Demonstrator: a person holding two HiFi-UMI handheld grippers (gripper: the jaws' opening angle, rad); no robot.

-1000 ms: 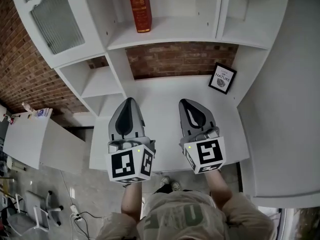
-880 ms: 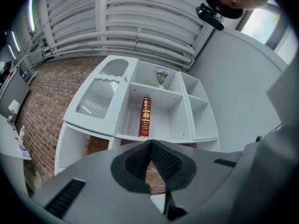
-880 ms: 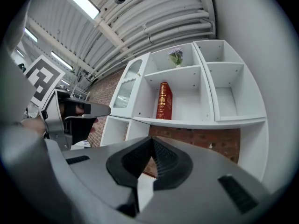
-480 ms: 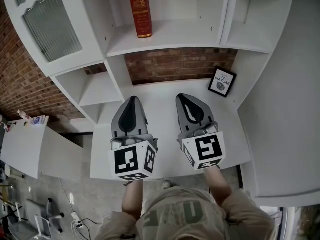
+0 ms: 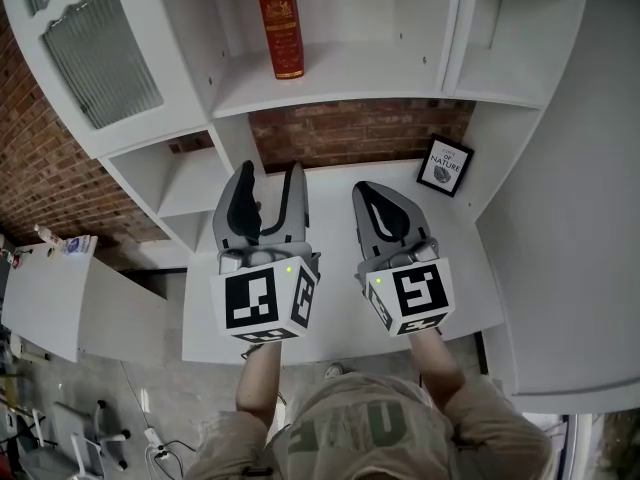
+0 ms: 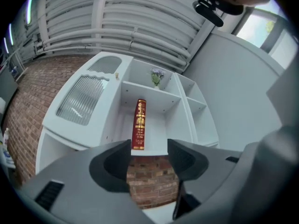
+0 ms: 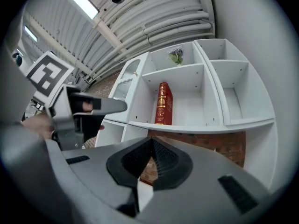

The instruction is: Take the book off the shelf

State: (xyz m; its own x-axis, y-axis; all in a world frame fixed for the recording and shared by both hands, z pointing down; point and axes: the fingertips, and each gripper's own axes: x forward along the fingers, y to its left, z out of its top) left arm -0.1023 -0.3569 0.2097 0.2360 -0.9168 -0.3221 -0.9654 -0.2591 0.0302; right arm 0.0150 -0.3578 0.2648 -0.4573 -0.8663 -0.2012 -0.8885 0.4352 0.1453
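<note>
The book [image 5: 278, 18] stands upright on the shelf [image 5: 340, 68], at the left end of that shelf's middle bay, red spine facing out and free on both sides. Below the shelf and well short of it, the left gripper [image 5: 270, 173] is opening its jaws, with nothing between them but brick wall in the left gripper view. The right gripper [image 5: 372, 203] hangs below the shelf too, a little to the right, jaws pressed together and empty. So this looks like the approach, with the left gripper the likely one to do the taking. To do it well, it should probably rise to the shelf with its jaws wide enough to pass either side of the spine, line up square on the book's lower half, and close on the two covers, not the spine's edge. A tall, thin book like this may tip sideways if nudged, so a straight approach and a level pull out over the shelf's front lip seem safest. The small framed picture [image 5: 445, 158] leaning under the shelf's right end is well clear.
</note>
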